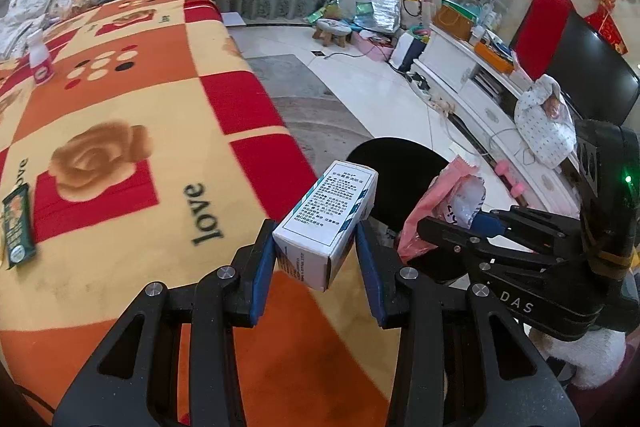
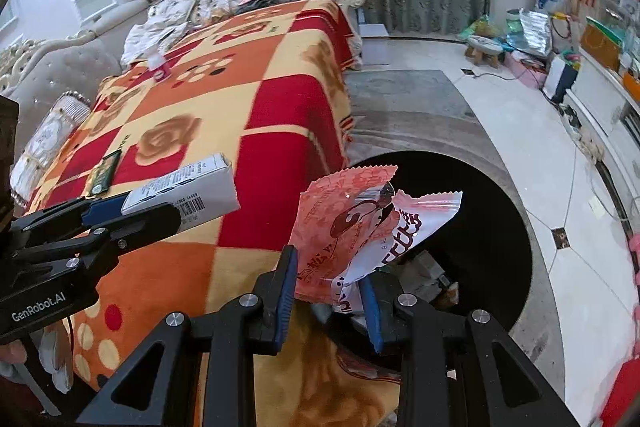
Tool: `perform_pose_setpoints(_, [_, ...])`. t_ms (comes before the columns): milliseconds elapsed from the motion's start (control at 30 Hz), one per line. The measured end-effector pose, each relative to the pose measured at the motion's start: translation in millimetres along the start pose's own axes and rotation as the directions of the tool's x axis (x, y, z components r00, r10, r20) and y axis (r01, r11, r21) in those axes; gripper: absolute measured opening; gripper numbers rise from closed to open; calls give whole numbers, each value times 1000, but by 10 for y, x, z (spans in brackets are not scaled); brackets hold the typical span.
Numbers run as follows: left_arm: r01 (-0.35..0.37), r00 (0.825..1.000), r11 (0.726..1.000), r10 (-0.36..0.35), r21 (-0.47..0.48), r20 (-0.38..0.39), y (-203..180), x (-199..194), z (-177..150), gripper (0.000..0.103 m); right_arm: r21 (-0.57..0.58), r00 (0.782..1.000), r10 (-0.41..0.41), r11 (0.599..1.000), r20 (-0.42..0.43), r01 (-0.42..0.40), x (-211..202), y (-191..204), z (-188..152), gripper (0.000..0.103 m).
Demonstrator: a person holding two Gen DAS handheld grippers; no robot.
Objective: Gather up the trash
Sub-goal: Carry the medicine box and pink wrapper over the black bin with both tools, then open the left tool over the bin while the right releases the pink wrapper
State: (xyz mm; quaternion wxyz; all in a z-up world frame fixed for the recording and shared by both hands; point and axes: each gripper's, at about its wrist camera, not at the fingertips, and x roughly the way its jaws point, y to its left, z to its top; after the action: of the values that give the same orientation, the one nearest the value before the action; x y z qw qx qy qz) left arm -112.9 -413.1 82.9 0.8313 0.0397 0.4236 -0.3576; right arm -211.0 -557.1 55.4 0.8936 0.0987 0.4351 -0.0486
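Holding a white box in the left gripper, fingers clamping its sides, over the blanket's edge. Right gripper is pinching a pink wrapper above the black bin. A green wrapper and bottle are lying on the blanket.

Table under red-orange checked blanket, white bottle upright, green wrapper flat

White carton, pink wrapper aloft
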Motion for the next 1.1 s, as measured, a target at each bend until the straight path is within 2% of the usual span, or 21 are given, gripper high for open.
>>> perform_pose_setpoints(867, [65, 996, 998, -65, 8, -60, -391, 597, 258, 38, 83, 996, -65, 994, -58, 70, 185, -648, -69, 29])
perform_pose_setpoints(933, [76, 995, 997, -75, 2, -63, -388, 629, 268, 38, 93, 996, -73, 993, -56, 78, 185, -684, -65, 35])
perform_pose_setpoints(967, [88, 994, 996, -88, -3, -63, -385, 642, 272, 38, 96, 995, -80, 992, -53, 85, 183, -693, -57, 46])
perform_pose_setpoints(1000, [97, 993, 995, -98, -8, -63, -389, 653, 274, 38, 102, 995, -86, 991, -46, 90, 171, -711, -55, 51])
perform_pose_setpoints(1100, [124, 990, 992, -126, -26, -68, -389, 673, 281, 40, 122, 995, -93, 988, -40, 97, 136, -770, -53, 52])
